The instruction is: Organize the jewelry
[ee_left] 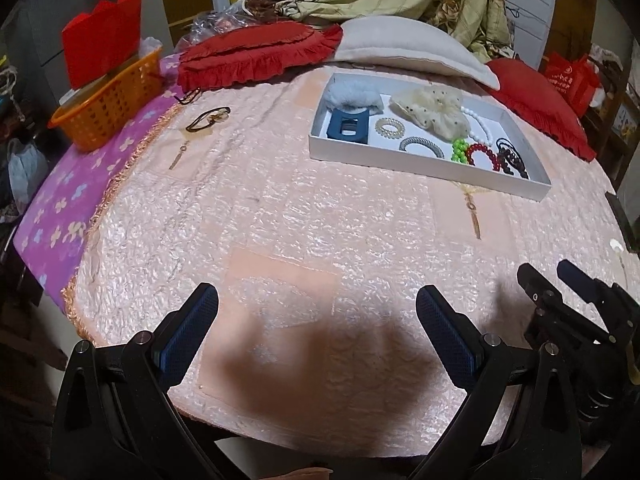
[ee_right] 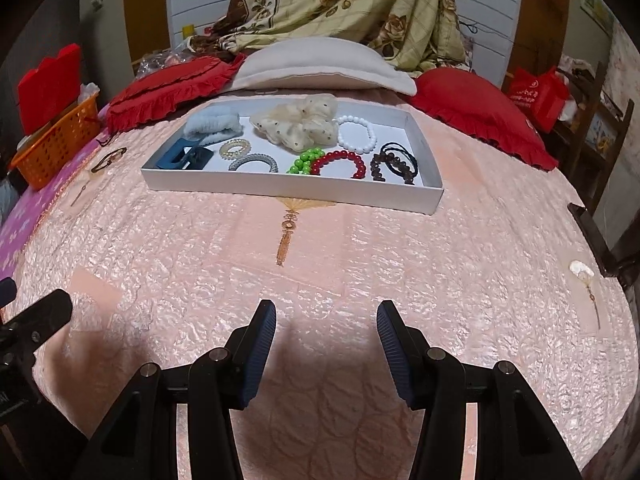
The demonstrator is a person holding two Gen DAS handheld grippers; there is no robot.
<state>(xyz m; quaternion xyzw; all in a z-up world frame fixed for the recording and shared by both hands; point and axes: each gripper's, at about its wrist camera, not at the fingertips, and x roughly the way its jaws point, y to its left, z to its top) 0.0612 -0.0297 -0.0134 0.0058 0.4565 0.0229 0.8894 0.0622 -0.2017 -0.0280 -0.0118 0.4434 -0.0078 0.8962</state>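
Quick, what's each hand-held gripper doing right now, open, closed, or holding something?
Left hand-held gripper: open, holding nothing, above the pink quilted bedspread.
Right hand-held gripper: open, holding nothing, above the same bedspread.

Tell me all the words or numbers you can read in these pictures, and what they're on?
None can be read.
Red bag: white printing, too blurred to read.
Wall stickers: too small to tell.
White tray and orange basket: no writing shows.

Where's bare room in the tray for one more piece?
Tray: bare floor at the near right corner, right of the dark beads, and by the far right wall beyond the white bracelet. The middle and left are crowded.
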